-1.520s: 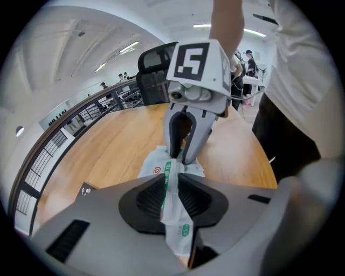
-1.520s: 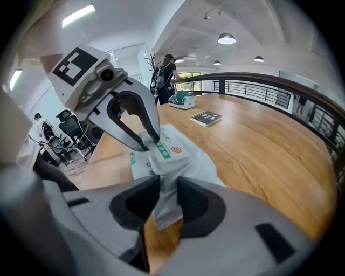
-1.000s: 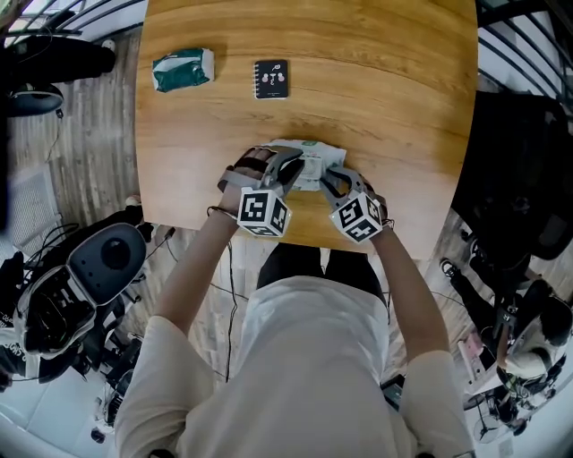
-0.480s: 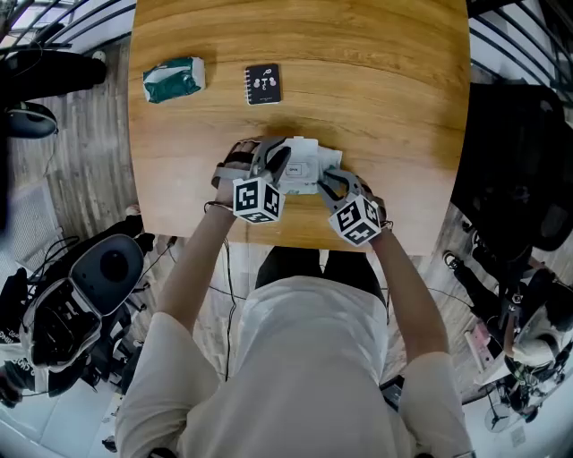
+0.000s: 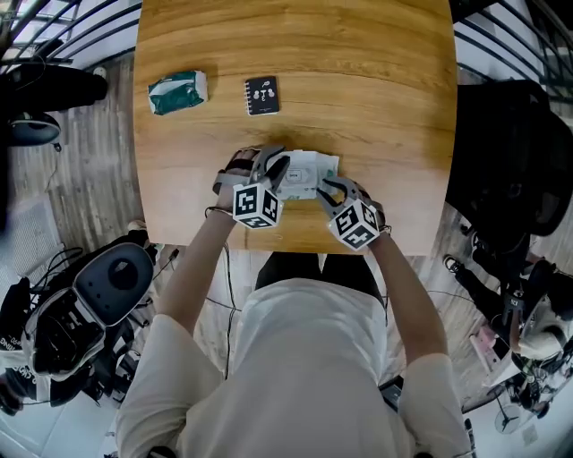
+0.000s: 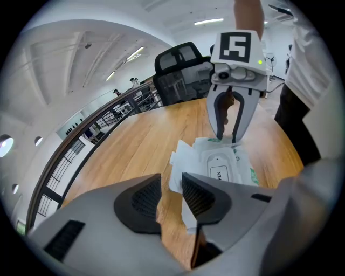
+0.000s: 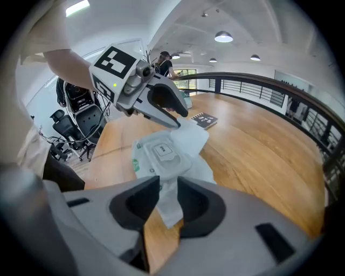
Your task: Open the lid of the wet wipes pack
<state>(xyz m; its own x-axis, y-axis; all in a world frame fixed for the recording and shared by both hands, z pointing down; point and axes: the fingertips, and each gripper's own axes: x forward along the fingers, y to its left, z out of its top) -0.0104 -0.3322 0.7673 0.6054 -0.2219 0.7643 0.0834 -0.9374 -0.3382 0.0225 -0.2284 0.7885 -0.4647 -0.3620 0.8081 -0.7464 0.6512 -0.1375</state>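
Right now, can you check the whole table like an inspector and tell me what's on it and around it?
Surface: wooden table, no spills seen.
Job's things: wet wipes pack lies flat near the front edge; its lid is shut.
Clutter: green packet and small black notebook at the far left, apart from the pack.
Grippers: left gripper has just been opening, jaws apart, one end flap of the pack at their tips; right gripper jaws apart, the other end flap between them.
Cables: nothing seen on the table; cables on the floor below.
Surroundings: railing, black office chair.
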